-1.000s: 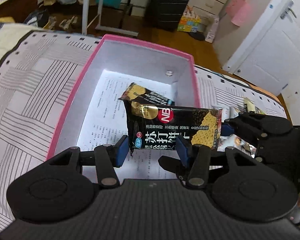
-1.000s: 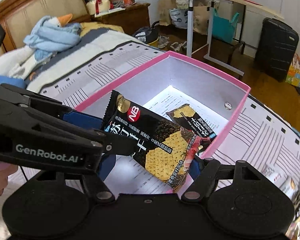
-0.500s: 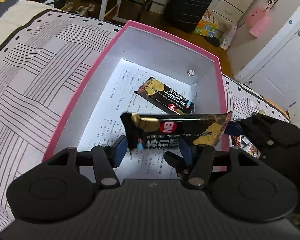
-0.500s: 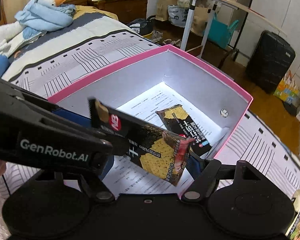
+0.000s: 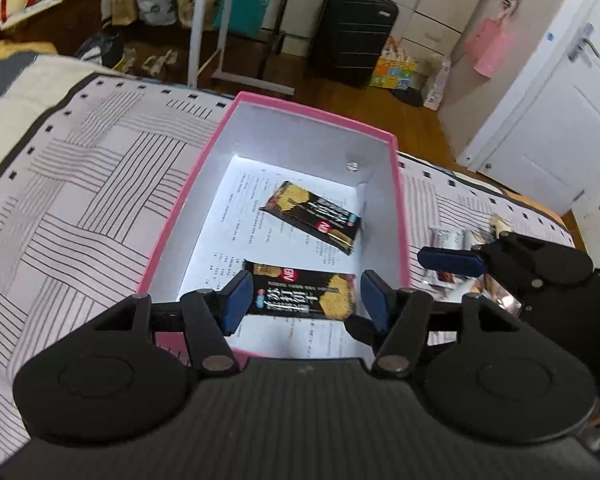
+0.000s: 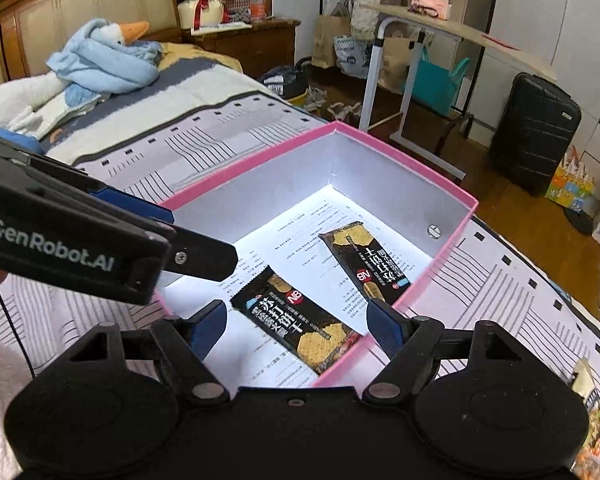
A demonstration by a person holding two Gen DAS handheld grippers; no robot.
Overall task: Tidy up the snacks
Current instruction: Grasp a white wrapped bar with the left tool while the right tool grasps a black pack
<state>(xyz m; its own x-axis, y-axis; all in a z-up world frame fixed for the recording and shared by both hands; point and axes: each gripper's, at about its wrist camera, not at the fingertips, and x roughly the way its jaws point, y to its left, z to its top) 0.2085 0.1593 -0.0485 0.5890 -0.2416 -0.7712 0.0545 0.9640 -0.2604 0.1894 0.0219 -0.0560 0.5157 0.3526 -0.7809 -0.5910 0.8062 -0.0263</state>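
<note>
Black cracker pack (image 5: 300,294) lies released in pink box (image 5: 400,216); left gripper (image 5: 300,298) and right gripper (image 6: 296,326) jaws apart, empty. Lift clear, fetch loose snacks (image 5: 452,236) right of box.

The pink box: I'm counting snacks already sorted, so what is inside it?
Inside the pink box lie two black cracker packets, one near and one farther, flat and apart on a printed paper lining. Whatever lies under the packets is hidden.
</note>
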